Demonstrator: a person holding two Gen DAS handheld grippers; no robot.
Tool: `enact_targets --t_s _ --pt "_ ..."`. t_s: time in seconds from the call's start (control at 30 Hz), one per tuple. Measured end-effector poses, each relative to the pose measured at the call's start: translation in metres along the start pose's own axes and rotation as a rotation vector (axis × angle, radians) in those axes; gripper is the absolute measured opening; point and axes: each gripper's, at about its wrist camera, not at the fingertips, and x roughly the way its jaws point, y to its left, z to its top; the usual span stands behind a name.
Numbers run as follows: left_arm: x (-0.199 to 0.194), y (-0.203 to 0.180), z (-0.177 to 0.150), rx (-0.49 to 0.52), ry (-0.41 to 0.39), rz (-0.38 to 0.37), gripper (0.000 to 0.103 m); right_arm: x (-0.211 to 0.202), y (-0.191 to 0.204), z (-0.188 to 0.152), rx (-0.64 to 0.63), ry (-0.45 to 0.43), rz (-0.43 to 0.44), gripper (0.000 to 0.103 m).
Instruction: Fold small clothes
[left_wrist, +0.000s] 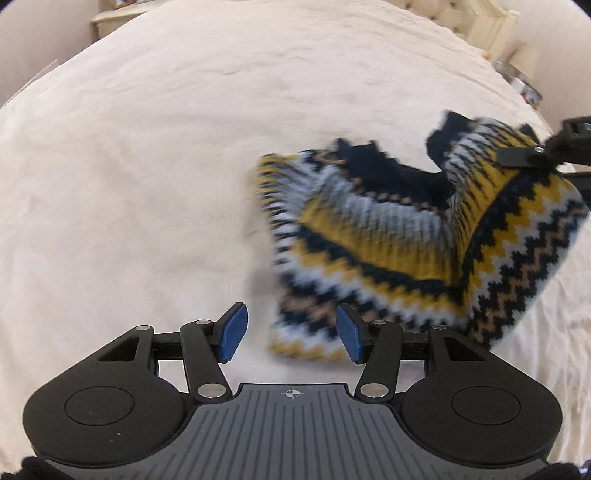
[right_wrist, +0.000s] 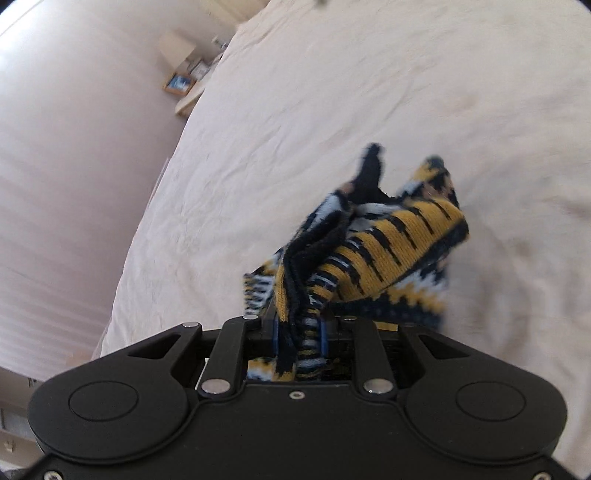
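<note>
Honestly, I read no brand or lettering in either view; the only mark is a small crosshair symbol (left_wrist: 293, 393) printed on my left gripper's grey body.

Through the left wrist camera, my left gripper (left_wrist: 291, 334) stands about half open with nothing between its blue pads (left_wrist: 233, 334). The knitted garment (left_wrist: 388, 236), zigzagged in yellow, navy, white and tan, hangs blurred just ahead and to the right of those fingertips, above the cream bedspread (left_wrist: 147, 184). At the far right edge, the right gripper (left_wrist: 535, 153) pinches the garment's upper corner.

Through the right wrist camera, my right gripper (right_wrist: 300, 341) is nearly closed, clamped on a bunched fold of the knitted garment (right_wrist: 388, 240), which rises from the jaws and drapes ahead over the bedspread (right_wrist: 295, 110).
</note>
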Motion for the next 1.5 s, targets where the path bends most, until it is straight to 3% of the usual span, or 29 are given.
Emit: enact_targets --t_s 0.27,0.57,0.7,0.9,1.1,1.5 --pt "-0.007 0.045 -0.01 -0.018 0.025 0.014 0.052 0.068 0.032 -0.02 -0.009 0.075 -0.021 0.029" --pt "-0.01 0.062 -0.01 -0.058 0.044 -0.021 0.052 0.077 0.057 -0.028 -0.051 0.085 -0.063 0.029" --pt "-0.013 0.064 -0.003 -0.087 0.047 -0.05 0.052 0.094 0.07 -0.035 -0.13 0.105 -0.133 0.031" --pt "-0.019 0.063 0.013 -0.08 0.028 -0.08 0.052 0.108 0.07 -0.042 -0.149 0.124 -0.146 0.035" --pt "-0.023 0.063 0.023 -0.066 0.021 -0.078 0.052 0.11 0.065 -0.042 -0.126 0.124 -0.098 0.047" --pt "-0.016 0.059 0.048 -0.043 -0.003 -0.08 0.052 0.082 0.048 -0.027 -0.012 0.075 0.138 0.047"
